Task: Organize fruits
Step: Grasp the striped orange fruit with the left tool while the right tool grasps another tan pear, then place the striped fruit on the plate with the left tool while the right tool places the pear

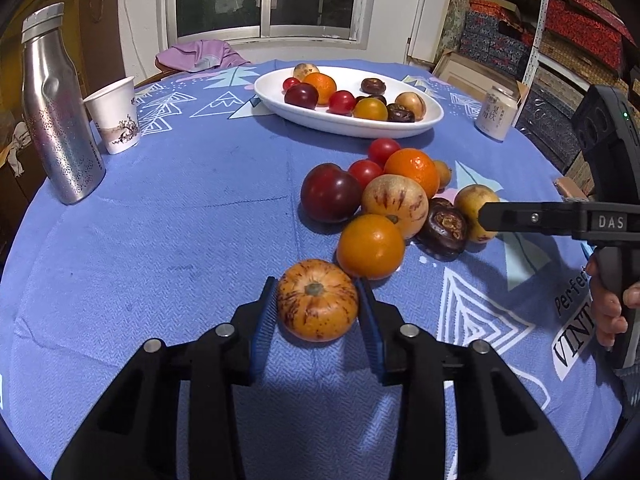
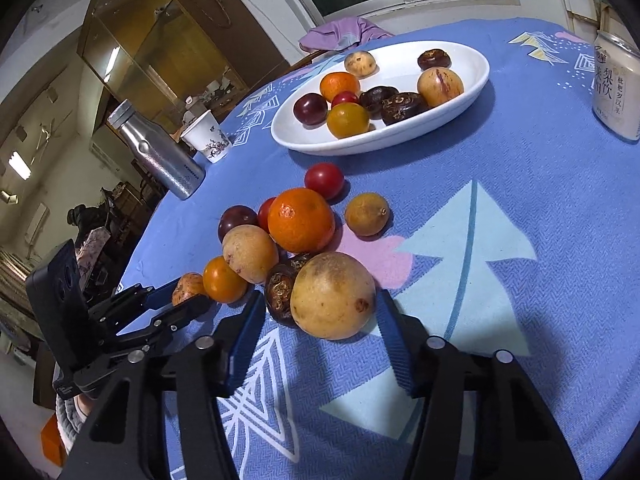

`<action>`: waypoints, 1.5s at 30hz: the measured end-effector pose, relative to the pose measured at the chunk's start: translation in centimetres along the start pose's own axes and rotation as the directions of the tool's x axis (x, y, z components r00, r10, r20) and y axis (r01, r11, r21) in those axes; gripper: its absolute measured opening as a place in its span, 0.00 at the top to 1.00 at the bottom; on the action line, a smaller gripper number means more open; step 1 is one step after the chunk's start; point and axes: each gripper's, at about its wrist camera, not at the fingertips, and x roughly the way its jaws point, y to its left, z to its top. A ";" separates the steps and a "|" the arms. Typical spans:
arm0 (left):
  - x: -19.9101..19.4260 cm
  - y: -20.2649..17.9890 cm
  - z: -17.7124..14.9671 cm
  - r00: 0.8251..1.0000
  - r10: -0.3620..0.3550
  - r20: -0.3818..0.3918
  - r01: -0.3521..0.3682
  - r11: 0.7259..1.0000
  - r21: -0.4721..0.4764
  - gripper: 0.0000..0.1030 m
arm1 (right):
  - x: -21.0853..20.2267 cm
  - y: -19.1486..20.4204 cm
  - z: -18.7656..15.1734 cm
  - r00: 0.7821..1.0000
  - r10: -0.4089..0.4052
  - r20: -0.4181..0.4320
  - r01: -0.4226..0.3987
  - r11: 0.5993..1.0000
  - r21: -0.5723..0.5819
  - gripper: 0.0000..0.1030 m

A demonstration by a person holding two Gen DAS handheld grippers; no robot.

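My left gripper (image 1: 316, 300) has its blue pads against both sides of an orange striped fruit (image 1: 317, 300) resting on the blue tablecloth; it also shows in the right wrist view (image 2: 186, 286). My right gripper (image 2: 320, 312) is open around a large yellow fruit (image 2: 333, 295) on the cloth, with gaps on both sides; a dark brown fruit (image 2: 280, 290) lies inside the left finger. A pile of loose fruits (image 1: 384, 196) sits just beyond. A white oval plate (image 1: 400, 130) at the back holds several fruits.
A steel bottle (image 1: 56, 112) and a paper cup (image 1: 116, 120) stand at the left. A drink can (image 1: 496, 114) stands at the right of the plate. A purple cloth (image 1: 200, 54) lies at the table's far edge.
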 end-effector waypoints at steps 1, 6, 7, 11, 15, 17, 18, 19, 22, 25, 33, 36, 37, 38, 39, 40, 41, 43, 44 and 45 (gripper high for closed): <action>0.0 0.0 0.0 1.000 0.000 0.000 0.000 1.000 0.001 0.62 | 0.1 -0.1 0.0 1.000 -0.005 0.002 0.005 1.000 0.002 0.49; 0.2 0.0 0.0 1.000 -0.009 -0.010 0.009 1.000 0.002 0.62 | 0.4 -0.6 0.1 1.000 -0.010 0.004 0.010 1.000 0.013 0.57; 0.2 0.1 -0.1 1.000 -0.011 -0.011 0.011 1.000 0.001 0.62 | 0.4 -0.7 0.1 1.000 -0.011 0.004 0.011 1.000 0.011 0.57; 0.2 0.4 -0.1 0.999 -0.031 -0.011 0.031 0.999 -0.016 0.62 | 0.0 -0.7 0.2 1.000 -0.008 0.012 0.007 1.000 0.015 0.58; -0.6 0.3 -0.1 1.000 -0.019 0.022 0.019 1.000 -0.023 0.62 | -2.1 -0.9 0.6 0.997 0.005 0.073 -0.007 1.000 0.025 0.58; -1.3 0.2 0.5 0.999 -0.015 0.046 0.016 1.000 -0.023 0.62 | -3.6 -1.2 1.1 0.993 0.004 0.122 -0.008 0.999 0.038 0.58; -1.6 0.1 1.1 0.998 -0.015 0.057 0.016 1.000 -0.022 0.62 | -4.5 -1.4 1.5 0.989 0.003 0.148 -0.011 0.999 0.052 0.58; -2.0 0.0 2.0 0.998 -0.009 0.070 0.010 1.000 -0.018 0.62 | -5.3 -1.6 2.1 0.985 0.002 0.172 -0.013 0.998 0.065 0.58; -2.4 -0.4 5.7 0.995 -0.009 0.098 0.010 1.000 -0.011 0.62 | -7.3 -1.6 4.6 0.973 -0.006 0.231 -0.009 0.998 0.065 0.58; -2.0 -1.6 9.8 0.992 -0.015 0.129 0.013 1.000 0.021 0.62 | -8.2 -1.2 8.1 0.961 -0.039 0.275 0.025 0.998 0.054 0.58; 4.1 -2.4 15.5 0.994 -0.037 0.099 0.036 0.999 0.011 0.62 | -3.4 -1.5 14.6 0.952 -0.091 0.292 0.079 0.996 0.051 0.58; 6.7 -2.1 16.3 0.997 -0.022 0.076 0.021 1.000 0.015 0.62 | -0.2 -1.6 16.1 0.955 -0.123 0.269 0.119 0.992 0.033 0.58; 7.4 -2.0 16.4 0.998 -0.018 0.067 0.017 1.000 0.017 0.62 | 0.8 -1.7 16.5 0.956 -0.131 0.261 0.128 0.991 0.031 0.58; 8.2 -2.0 16.5 0.998 -0.014 0.058 0.013 1.000 0.020 0.62 | 1.9 -2.0 16.9 0.958 -0.139 0.252 0.135 0.990 0.032 0.58; 8.8 -1.9 16.6 0.999 -0.011 0.052 0.010 1.000 0.022 0.62 | 2.7 -2.2 17.1 0.959 -0.145 0.245 0.141 0.989 0.034 0.58; 9.4 -1.8 16.7 0.999 -0.008 0.046 0.007 1.000 0.021 0.63 | 3.6 -2.5 17.4 0.960 -0.156 0.234 0.152 0.988 0.034 0.58; 10.0 -1.6 16.7 0.999 -0.008 0.041 0.007 1.000 0.018 0.62 | 4.6 -2.9 17.7 0.960 -0.176 0.217 0.174 0.984 0.030 0.58; 11.2 -1.1 16.8 0.999 -0.019 0.028 0.019 1.000 0.008 0.62 | 5.7 -3.6 18.0 0.957 -0.206 0.204 0.205 0.978 0.030 0.58; 11.7 -0.9 16.9 0.999 -0.030 0.020 0.030 1.000 0.000 0.62 | 6.1 -3.9 18.0 0.956 -0.219 0.197 0.217 0.976 0.033 0.58; 11.9 -0.6 17.1 0.999 -0.043 0.017 0.043 0.999 -0.013 0.61 | 6.5 -4.3 18.1 0.956 -0.226 0.188 0.224 0.974 0.033 0.58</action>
